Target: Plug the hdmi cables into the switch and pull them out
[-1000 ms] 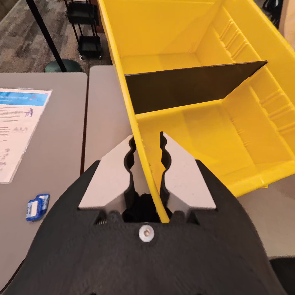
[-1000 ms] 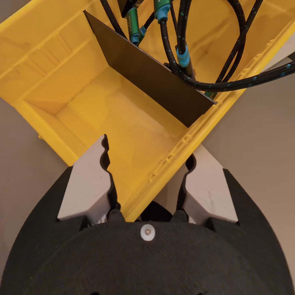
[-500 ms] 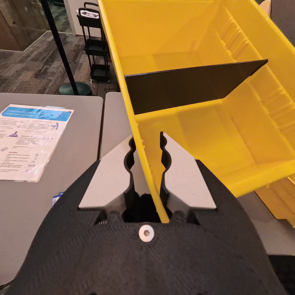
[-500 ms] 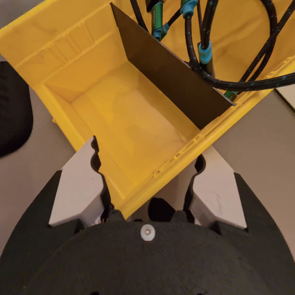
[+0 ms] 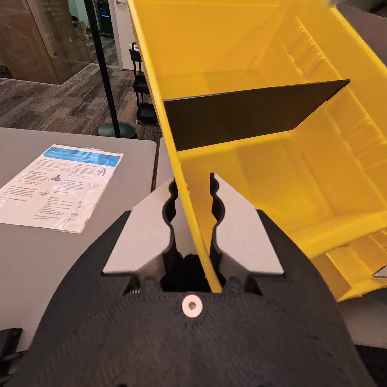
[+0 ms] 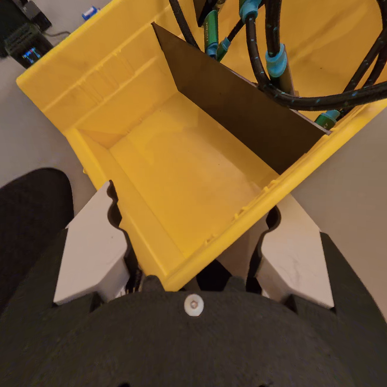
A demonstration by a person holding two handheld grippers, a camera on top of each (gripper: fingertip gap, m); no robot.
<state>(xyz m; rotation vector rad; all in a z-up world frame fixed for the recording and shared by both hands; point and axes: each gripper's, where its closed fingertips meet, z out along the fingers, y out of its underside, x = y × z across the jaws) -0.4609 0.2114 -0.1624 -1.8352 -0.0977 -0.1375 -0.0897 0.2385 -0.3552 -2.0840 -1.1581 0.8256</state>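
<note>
A: Left wrist view first. What has the left gripper (image 5: pixel 192 184) got?

B: Its pale fingers (image 5: pixel 146 226) straddle the thin side wall of an empty yellow plastic bin (image 5: pixel 272 188). The wall runs down the narrow gap, lying against the right-hand finger, with a sliver of space on the other side. Whether it is truly pinched, I cannot tell. This bin is tilted, and a flat black divider panel (image 5: pixel 251 113) splits it in two.

A: Anything around it?

B: A grey table (image 5: pixel 41 261) with a laminated printed sheet (image 5: pixel 60 186), and a black pole on a round base (image 5: pixel 109 100) on the floor behind.

A: And the right wrist view?

B: The right gripper (image 6: pixel 192 196) is spread wide, the corner of a second yellow bin (image 6: pixel 100 88) sitting between its fingers, which look clear of the walls. Beyond that bin's black divider (image 6: pixel 240 109), the far compartment holds the black braided HDMI cables (image 6: pixel 314 100) with green and teal plugs (image 6: pixel 211 29). The switch is not identifiable.
</note>
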